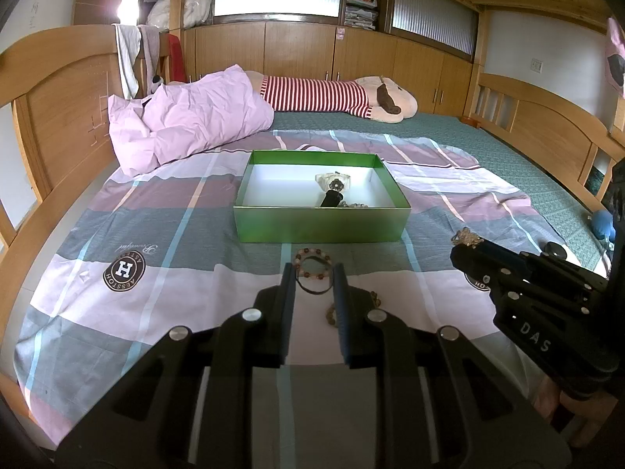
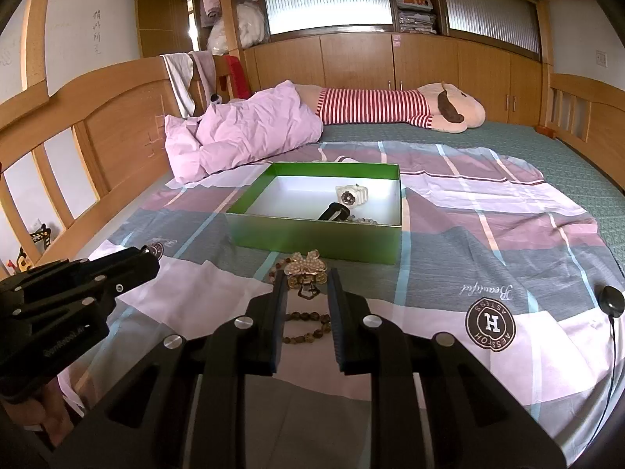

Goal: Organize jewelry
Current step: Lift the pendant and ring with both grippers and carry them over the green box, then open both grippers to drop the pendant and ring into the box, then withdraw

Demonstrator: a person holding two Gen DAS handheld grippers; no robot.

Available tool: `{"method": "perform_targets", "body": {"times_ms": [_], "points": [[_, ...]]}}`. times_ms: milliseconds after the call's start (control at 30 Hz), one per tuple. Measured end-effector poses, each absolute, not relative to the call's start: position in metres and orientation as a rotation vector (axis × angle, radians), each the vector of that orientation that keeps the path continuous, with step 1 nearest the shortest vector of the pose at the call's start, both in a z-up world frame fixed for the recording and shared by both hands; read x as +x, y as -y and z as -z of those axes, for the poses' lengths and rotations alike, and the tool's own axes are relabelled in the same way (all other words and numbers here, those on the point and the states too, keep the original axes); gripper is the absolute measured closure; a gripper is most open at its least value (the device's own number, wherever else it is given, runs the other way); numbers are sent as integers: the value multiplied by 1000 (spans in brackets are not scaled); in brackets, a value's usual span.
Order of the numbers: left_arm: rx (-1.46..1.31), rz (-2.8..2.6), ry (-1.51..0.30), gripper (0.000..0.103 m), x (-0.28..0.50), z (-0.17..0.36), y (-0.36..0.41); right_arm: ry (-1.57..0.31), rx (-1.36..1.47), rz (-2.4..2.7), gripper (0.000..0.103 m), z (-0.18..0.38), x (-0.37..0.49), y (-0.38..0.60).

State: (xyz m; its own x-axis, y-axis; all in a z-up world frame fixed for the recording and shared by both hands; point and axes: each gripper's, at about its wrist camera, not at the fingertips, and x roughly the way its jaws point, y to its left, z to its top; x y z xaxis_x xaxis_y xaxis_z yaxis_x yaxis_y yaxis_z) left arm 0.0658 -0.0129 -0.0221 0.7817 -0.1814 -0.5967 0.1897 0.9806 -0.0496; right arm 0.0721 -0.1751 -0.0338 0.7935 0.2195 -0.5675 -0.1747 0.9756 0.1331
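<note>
Between the fingertips of the right gripper (image 2: 307, 279) a pearl-studded bow brooch (image 2: 306, 267) is pinched, lifted clear of the patchwork bedsheet (image 2: 488, 273); the jaws are closed down to a narrow gap on its lower clasp. Beneath and just behind those fingertips a dark beaded bracelet (image 2: 308, 330) is seen lying on the sheet. Straight ahead of the right gripper, a little beyond the brooch, an open green box (image 2: 312, 240) with a white interior is placed on the sheet. Inside it, toward the far right, a white watch (image 2: 351, 194) is laid, with a black strap-like item (image 2: 332, 211) and a string of pale beads (image 2: 363, 219) against the near wall (the beads are only partly visible over the rim).

In front of the left gripper (image 1: 314, 279) a bracelet of pink and brown beads (image 1: 314, 264) is set on the sheet, with a thin dark ring (image 1: 312, 289) overlapping it between the fingertips. The left jaws are held partly apart and nothing is grasped by them. Off to the right of the left gripper the right one is seen from the side, the brooch at its tip.

Far beyond the box a rumpled pink pillow (image 1: 187, 121) and a striped plush dog (image 1: 343, 95) are stretched across the bed
</note>
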Motion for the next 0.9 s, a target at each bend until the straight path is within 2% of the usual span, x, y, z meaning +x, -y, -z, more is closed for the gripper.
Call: {"method": "perform_targets", "body": {"times_ms": [267, 500, 633, 900], "points": [[6, 187, -605, 84, 92, 5, 12, -588, 74, -225, 82, 17, 100, 168], [8, 227, -567, 84, 162, -23, 23, -528, 101, -189, 82, 0, 165, 179], [14, 247, -597, 84, 223, -10, 32, -554, 126, -181, 82, 14, 216, 193], [-32, 213, -679, 84, 293, 37, 27, -610, 161, -155, 82, 40, 275, 195]]}}
